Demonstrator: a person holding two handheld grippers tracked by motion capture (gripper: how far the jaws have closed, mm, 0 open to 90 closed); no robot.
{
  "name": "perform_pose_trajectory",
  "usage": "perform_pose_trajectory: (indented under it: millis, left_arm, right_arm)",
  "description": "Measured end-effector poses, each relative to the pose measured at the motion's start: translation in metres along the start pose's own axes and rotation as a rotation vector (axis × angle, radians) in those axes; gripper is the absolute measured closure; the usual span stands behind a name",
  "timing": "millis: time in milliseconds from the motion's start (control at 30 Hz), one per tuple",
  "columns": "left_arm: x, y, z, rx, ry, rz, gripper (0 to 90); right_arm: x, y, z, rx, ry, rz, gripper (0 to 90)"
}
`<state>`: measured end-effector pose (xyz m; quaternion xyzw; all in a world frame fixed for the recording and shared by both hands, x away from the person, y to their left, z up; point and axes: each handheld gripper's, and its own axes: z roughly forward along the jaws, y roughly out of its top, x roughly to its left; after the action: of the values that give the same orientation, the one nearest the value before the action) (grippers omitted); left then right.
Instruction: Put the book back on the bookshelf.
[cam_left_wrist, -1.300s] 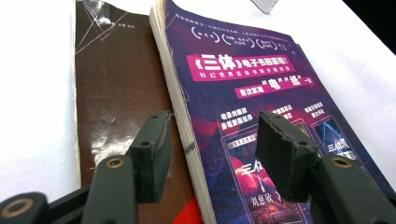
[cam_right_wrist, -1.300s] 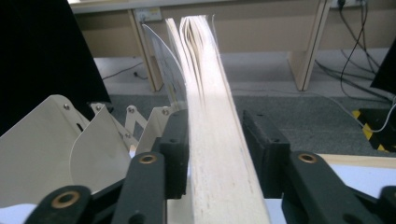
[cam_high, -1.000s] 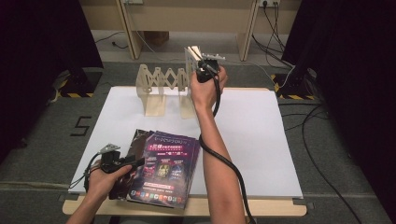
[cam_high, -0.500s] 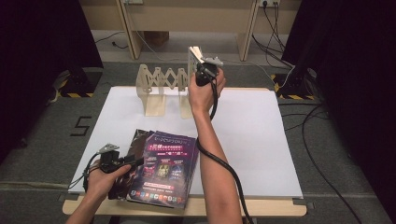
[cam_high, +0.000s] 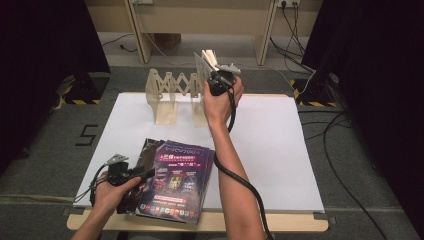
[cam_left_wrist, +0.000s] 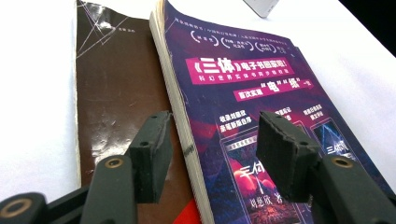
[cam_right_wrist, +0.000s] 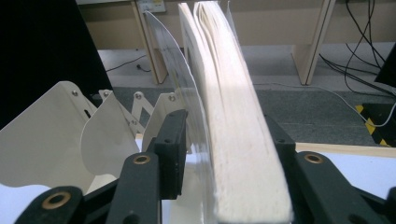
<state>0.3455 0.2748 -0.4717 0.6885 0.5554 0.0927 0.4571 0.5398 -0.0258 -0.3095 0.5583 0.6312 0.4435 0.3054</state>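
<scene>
A wooden accordion rack (cam_high: 167, 90) stands at the far edge of the white table top (cam_high: 280, 150). At its right end my right gripper (cam_high: 210, 70) has an upright pale book (cam_high: 204, 60) between its jaws. In the right gripper view the page block (cam_right_wrist: 233, 116) stands between the jaws, its loose cover bowing toward the left pad (cam_right_wrist: 173, 140). These jaws have just been opening and no longer press on it. Near the front left, my left gripper (cam_high: 145, 173) is open, straddling the edge of a purple book (cam_left_wrist: 243, 74) that lies on a brown book (cam_left_wrist: 116, 79).
Behind the table stand the legs of a wooden desk (cam_high: 265, 30), with cables (cam_high: 345, 145) trailing over the grey floor to the right. Dark curtains (cam_high: 45, 60) close both sides. The rack's white dividers (cam_right_wrist: 46, 126) stand left of the pale book.
The right hand has shifted slightly at the rack with the pale book between its jaws. The left hand and the stacked books have stayed where they were.
</scene>
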Motion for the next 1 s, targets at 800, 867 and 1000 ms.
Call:
perform_pose_trajectory:
  millis: [800,867,1000]
  left_arm:
    - [-0.003,0.001,0.002,0.003,0.003,0.002,43.9]
    - [-0.002,0.001,0.002,0.002,0.005,0.001,44.0]
    - [-0.002,0.001,0.004,0.002,0.009,-0.004,44.2]
  right_arm:
    - [-0.002,-0.011,-0.024,0.0,0.04,-0.002,58.1]
    - [-0.004,-0.013,-0.027,0.004,0.047,0.008,57.9]
    - [-0.006,-0.018,-0.031,0.01,0.058,0.013,57.4]
